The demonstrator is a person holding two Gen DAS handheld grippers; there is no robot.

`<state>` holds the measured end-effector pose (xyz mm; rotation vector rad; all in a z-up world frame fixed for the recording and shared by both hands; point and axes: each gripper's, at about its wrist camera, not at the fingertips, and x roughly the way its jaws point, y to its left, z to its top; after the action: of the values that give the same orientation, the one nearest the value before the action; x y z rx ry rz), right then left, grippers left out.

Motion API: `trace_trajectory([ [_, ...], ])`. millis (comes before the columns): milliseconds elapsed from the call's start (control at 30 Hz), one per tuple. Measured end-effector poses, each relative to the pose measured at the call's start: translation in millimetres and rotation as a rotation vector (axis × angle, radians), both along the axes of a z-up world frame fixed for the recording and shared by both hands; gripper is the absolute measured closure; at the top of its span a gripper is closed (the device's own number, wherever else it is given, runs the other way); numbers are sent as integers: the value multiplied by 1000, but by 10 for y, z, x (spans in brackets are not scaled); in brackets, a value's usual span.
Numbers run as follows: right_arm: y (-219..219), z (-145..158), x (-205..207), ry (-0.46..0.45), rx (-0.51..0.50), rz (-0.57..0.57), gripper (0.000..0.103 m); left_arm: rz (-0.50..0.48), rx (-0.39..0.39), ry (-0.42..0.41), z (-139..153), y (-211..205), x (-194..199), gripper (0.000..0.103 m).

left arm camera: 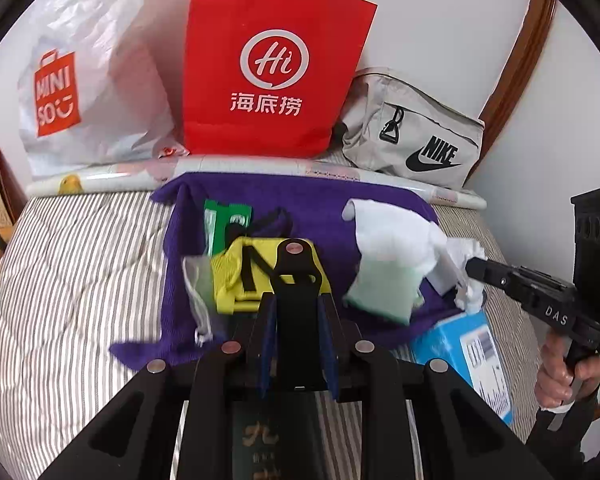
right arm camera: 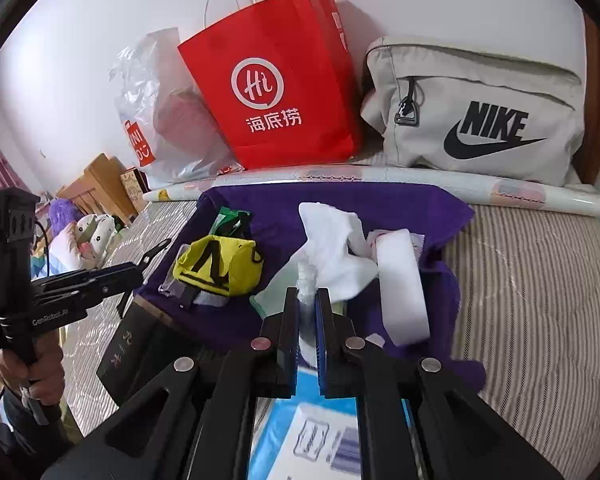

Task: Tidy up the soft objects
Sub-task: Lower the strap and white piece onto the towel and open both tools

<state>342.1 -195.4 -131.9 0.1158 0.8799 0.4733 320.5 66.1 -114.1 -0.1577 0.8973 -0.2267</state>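
White crumpled tissue [right arm camera: 306, 280] stands pinched between my right gripper [right arm camera: 308, 304] fingers, its long axis running up and away from the blue pads toward the red paper bag [right arm camera: 276, 80]; its lower end drops into the blue tissue box [right arm camera: 300, 432] beneath my fingers. My left gripper [left arm camera: 296, 312] is clamped on a flat black clip [left arm camera: 294, 276], which points straight ahead along the fingers, over the yellow pouch with black straps [left arm camera: 236, 276]. Both lie above the near edge of the purple towel [left arm camera: 320, 204] spread on the striped bed [left arm camera: 80, 260], with the grey Nike bag [right arm camera: 480, 112] at the far right corner.
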Motion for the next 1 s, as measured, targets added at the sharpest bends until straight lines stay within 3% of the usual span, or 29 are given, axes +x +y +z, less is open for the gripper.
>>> trace_trajectory([
  [333,95,-159,295,30,-27,16,94,-1,12,33,-77,-37,466,83],
  [833,280,-310,540,82,-60,60,94,-27,-56,155,-365,25,818,82],
  [900,281,-290,529,77,-63,61,84,-34,-69,162,-372,31,820,79],
  [967,281,-267,511,70,-70,60,69,-30,-70,169,-364,47,820,60],
  [1000,275,-251,501,63,-71,58,60,-20,-64,163,-348,61,809,56],
])
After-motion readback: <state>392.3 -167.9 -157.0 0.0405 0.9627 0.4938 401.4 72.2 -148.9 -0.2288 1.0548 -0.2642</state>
